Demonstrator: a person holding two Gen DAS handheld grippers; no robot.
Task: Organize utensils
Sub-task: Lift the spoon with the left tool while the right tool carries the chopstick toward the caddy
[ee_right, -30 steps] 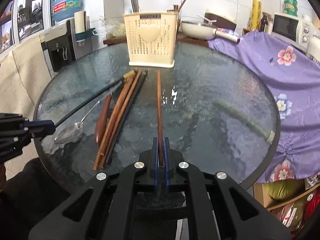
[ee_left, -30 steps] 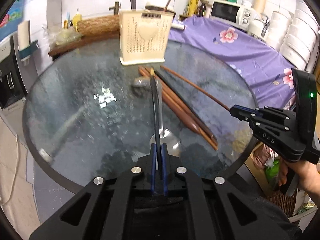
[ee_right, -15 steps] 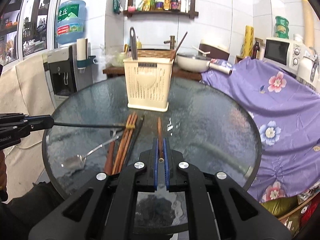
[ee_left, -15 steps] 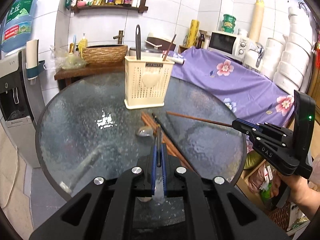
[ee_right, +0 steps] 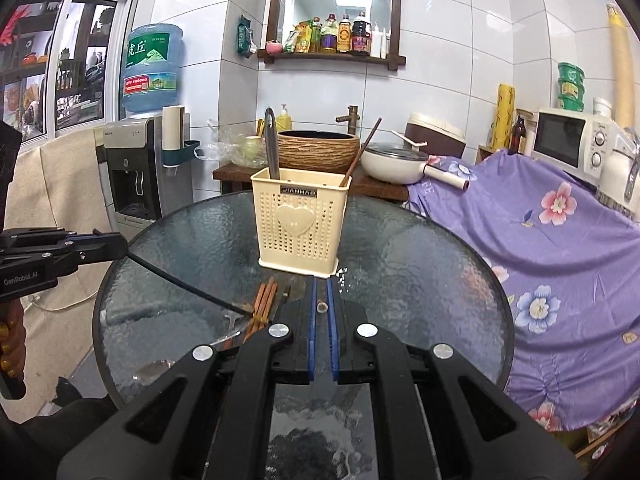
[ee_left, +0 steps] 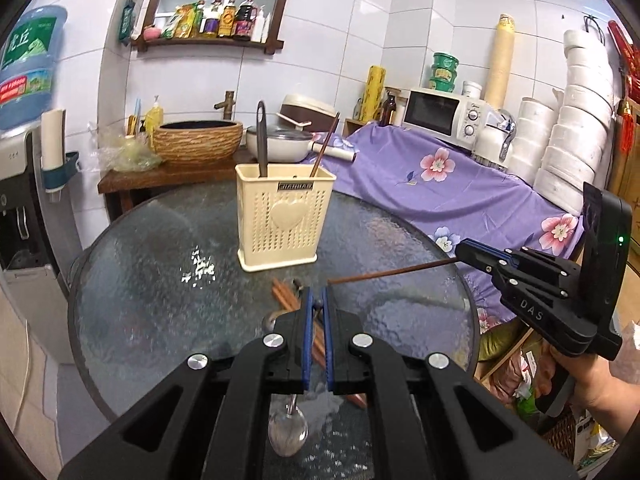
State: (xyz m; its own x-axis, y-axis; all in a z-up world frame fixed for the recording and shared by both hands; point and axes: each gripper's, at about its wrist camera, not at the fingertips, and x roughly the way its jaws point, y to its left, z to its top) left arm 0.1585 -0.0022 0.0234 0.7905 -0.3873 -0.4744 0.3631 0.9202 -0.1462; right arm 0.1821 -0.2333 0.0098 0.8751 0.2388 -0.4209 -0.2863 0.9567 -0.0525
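A cream utensil holder [ee_left: 285,220] [ee_right: 302,220] stands upright at the far middle of the round glass table [ee_left: 160,280] [ee_right: 420,280], with a dark ladle handle and one brown chopstick in it. My left gripper [ee_left: 316,300] [ee_right: 122,245] is shut on a black chopstick [ee_right: 192,288], held in the air and slanting down to the right. My right gripper [ee_right: 321,292] [ee_left: 460,249] is shut on a brown chopstick [ee_left: 392,272], also off the table. Several brown chopsticks [ee_left: 286,294] [ee_right: 264,300] and a metal spoon [ee_left: 288,436] [ee_right: 156,368] lie on the glass in front of the holder.
A purple flowered cloth [ee_right: 540,240] covers furniture right of the table, with a microwave [ee_left: 440,116] on it. Behind the table a wooden stand holds a woven basin [ee_right: 318,150] and a white pan [ee_right: 394,164]. A water dispenser [ee_right: 132,168] stands at the left.
Both grippers have risen, each lifting its chopstick off the glass. Both views have tilted up, so the wall and shelf now show. The spoon and the other chopsticks stay on the table.
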